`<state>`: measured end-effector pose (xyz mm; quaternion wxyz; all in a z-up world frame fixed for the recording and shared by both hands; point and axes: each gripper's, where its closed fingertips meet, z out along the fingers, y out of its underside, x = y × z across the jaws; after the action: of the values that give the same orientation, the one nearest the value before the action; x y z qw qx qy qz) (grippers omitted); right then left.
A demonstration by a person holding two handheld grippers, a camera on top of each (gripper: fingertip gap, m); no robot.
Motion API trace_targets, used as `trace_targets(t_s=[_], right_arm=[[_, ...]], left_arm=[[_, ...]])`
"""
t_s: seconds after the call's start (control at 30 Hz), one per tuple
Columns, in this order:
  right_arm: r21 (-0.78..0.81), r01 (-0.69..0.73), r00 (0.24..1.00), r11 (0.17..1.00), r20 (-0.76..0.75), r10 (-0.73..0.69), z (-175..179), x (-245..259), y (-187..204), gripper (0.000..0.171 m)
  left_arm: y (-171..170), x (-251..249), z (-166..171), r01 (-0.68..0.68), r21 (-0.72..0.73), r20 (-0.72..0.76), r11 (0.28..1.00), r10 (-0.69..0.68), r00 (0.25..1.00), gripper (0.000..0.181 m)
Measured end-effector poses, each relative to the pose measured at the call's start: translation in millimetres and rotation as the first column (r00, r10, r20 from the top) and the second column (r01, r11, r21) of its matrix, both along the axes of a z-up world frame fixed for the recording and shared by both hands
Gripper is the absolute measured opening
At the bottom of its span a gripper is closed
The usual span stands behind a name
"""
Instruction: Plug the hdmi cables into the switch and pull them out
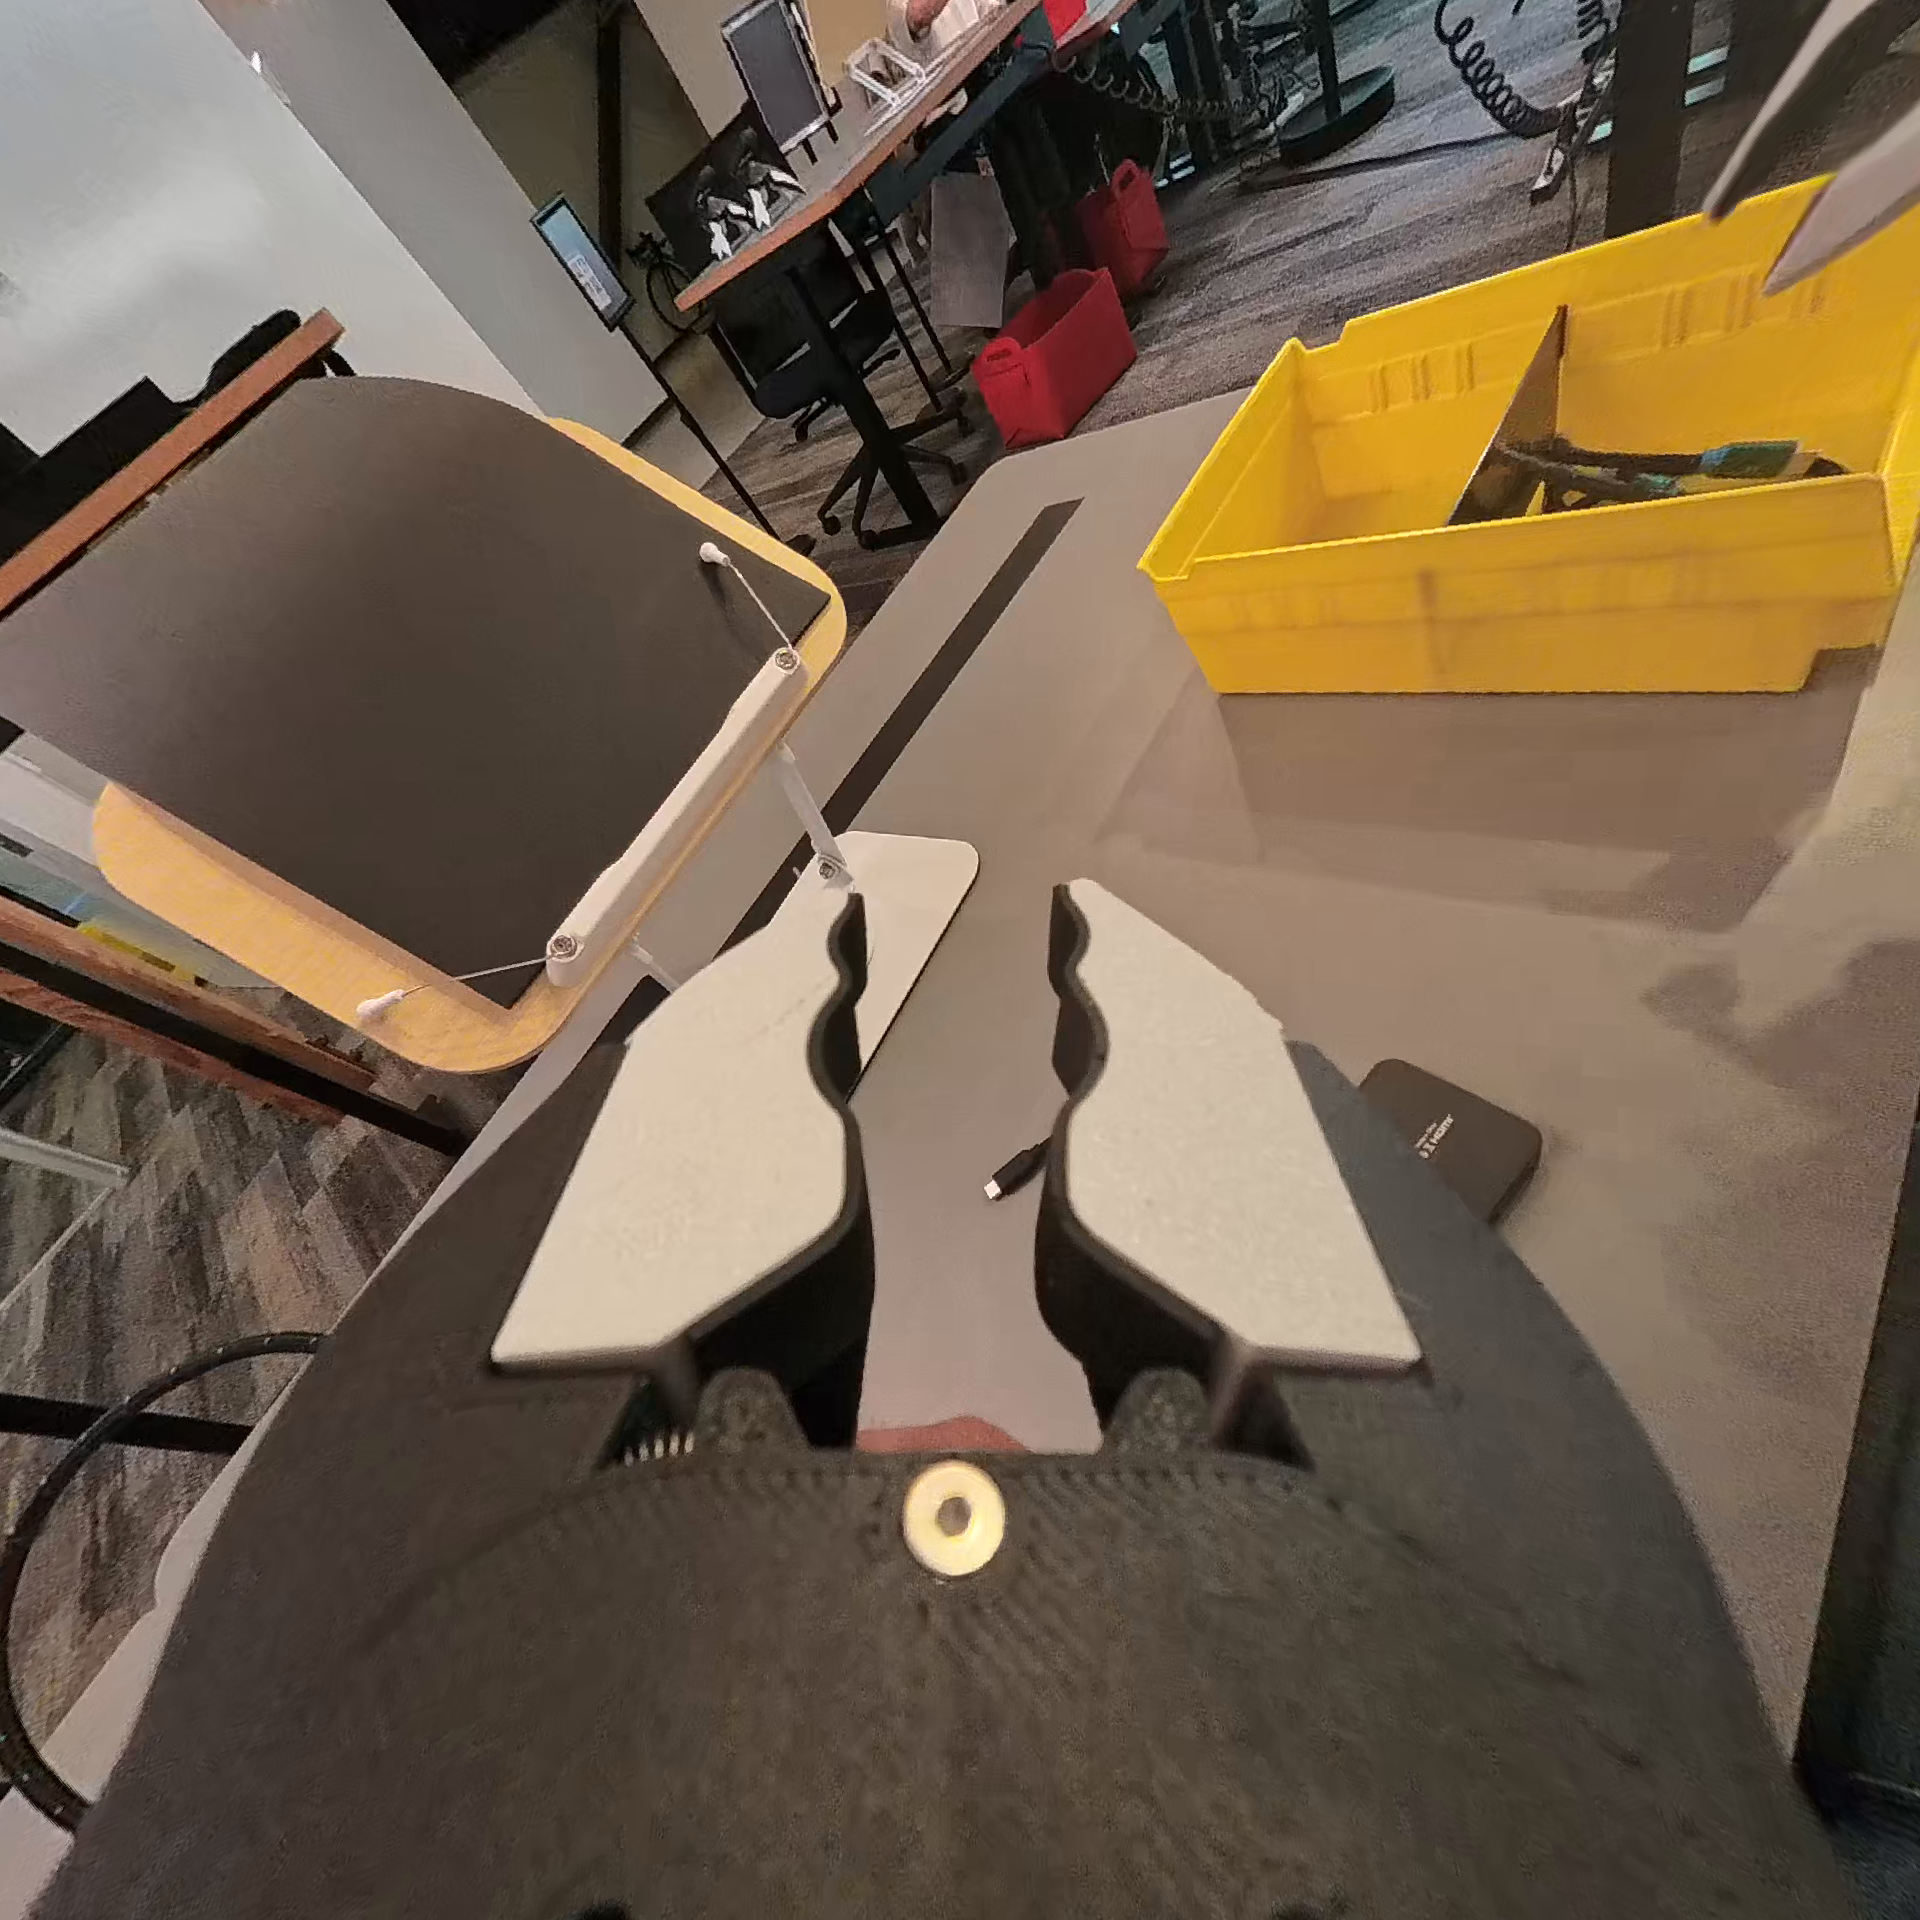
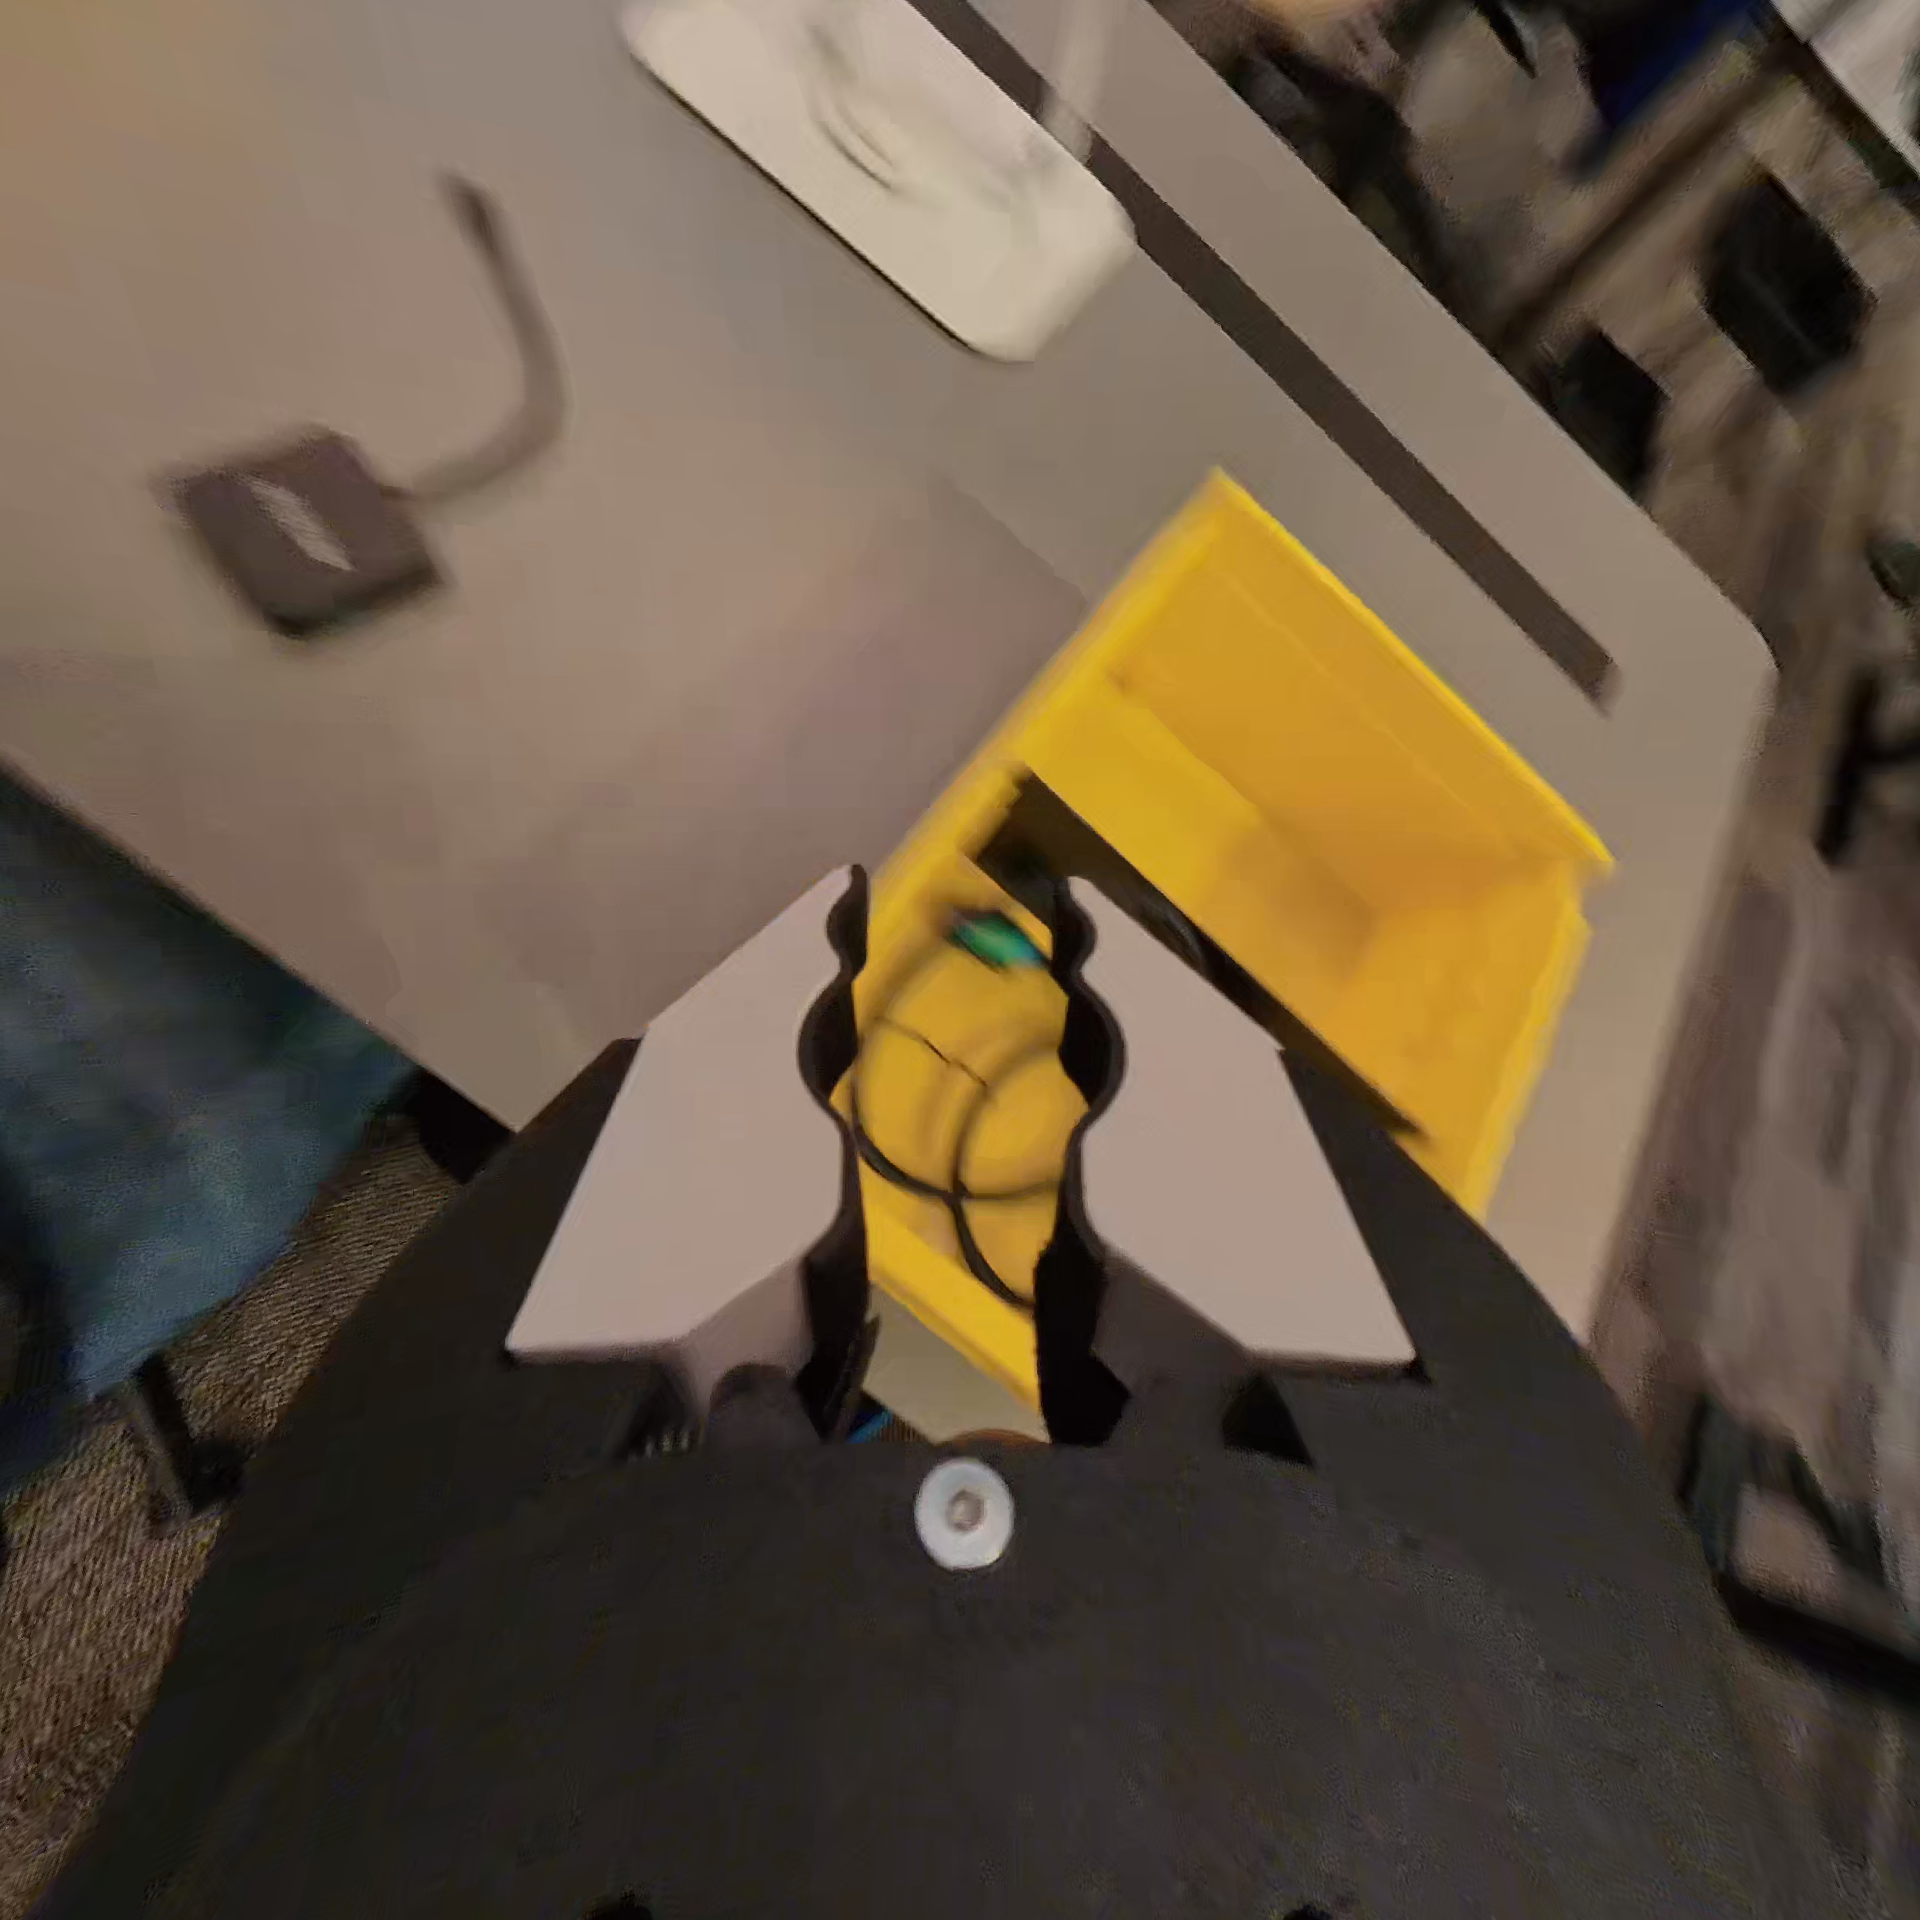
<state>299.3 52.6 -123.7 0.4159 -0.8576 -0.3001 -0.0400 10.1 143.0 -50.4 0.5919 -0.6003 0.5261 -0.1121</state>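
Black switch (image 1: 1455,1138), flat, short cable (image 1: 1018,1169)

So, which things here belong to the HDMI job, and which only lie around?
For the job:
- black switch box with its short cable on the table
- coiled black cables in the yellow bin
- left gripper, right gripper, both open

Only lying around:
- white flat plate
- tilted black board

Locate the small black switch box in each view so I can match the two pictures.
Left wrist view: small black switch box lies on the grey table, lower right, just right of the left claw's right finger.
Right wrist view: blurred, it lies at middle left with its short cable curving up.
Shared landmark: yellow plastic divided bin.
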Motion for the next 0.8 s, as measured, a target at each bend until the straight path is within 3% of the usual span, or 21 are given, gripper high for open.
trace_targets(t_s=[0.13,0.27,0.37,0.53,0.7,0.8], right_arm=[[-0.047,-0.315,0.949,0.948,-0.007,0.315,-9.4,-119.5,7.4,0.053],[-0.219,-0.469,0.88,0.856,-0.027,0.475,-65.2,-203.0,13.4,0.059],[-0.359,-0.443,0.869,0.821,0.052,0.492,-118.4,-223.0,26.1,0.069],[-0.45,-0.387,0.865,0.805,0.125,0.486,-168.5,-223.6,46.9,0.065],[-0.45,-0.42,0.85,0.788,0.109,0.515,-170.5,-228.1,48.8,0.061],[-0.41,-0.451,0.863,0.793,0.024,0.504,-162.6,-235.9,48.9,0.06]], left_arm=[[-0.1,-2.0,-0.7,-0.006,0.018,-0.028,1.0,0.007,1.0,0.034],[0.4,-8.5,10.3,-0.026,0.087,-0.053,0.996,0.031,0.998,0.035],[-0.8,-14.2,20.7,-0.029,0.108,-0.043,0.994,0.034,0.999,0.035],[4.4,-24.4,29.7,-0.047,0.116,-0.022,0.992,0.05,0.998,0.035],[5.5,-26.1,33.0,-0.05,0.133,-0.019,0.99,0.053,0.998,0.035],[4.5,-26.1,34.2,-0.054,0.146,-0.026,0.988,0.058,0.998,0.035]])
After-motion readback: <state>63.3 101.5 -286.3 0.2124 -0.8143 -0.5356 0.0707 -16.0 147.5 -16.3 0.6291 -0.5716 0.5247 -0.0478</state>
